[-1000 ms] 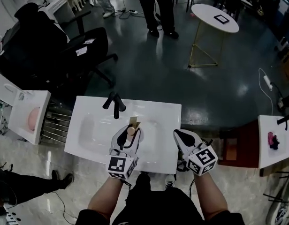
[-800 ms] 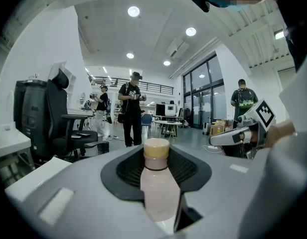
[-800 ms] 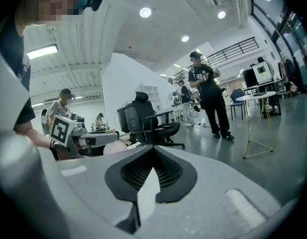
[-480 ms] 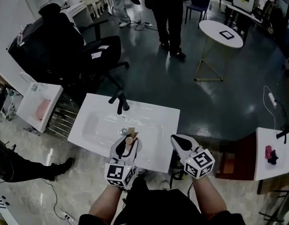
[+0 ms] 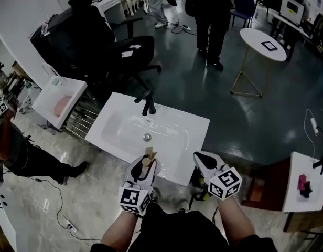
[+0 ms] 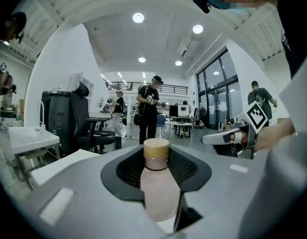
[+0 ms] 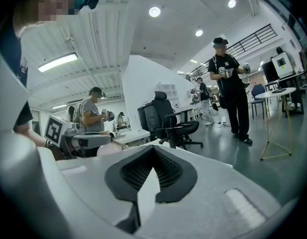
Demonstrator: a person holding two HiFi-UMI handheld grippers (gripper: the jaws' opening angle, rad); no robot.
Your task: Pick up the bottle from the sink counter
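Observation:
A small pink bottle (image 5: 146, 160) with a tan cap stands upright between the jaws of my left gripper (image 5: 144, 166), which is shut on it. In the left gripper view the bottle (image 6: 156, 193) fills the gap between the dark pads, its cap at the tips. It is held above the near edge of the white sink counter (image 5: 195, 135), clear of the basin. My right gripper (image 5: 200, 157) hovers just right of that edge, jaws together with nothing between them, as the right gripper view (image 7: 153, 156) also shows.
A black faucet (image 5: 147, 104) rises at the far side of the basin, with the drain (image 5: 147, 137) in the middle. A black office chair (image 5: 117, 43), a smaller sink unit (image 5: 59, 100), a round white table (image 5: 262, 39) and standing people (image 5: 214, 14) surround the counter.
The left gripper and the bottle have drawn back from over the basin to the counter's near edge. The right gripper moved back alongside. The view has shifted, so the sink lies farther off.

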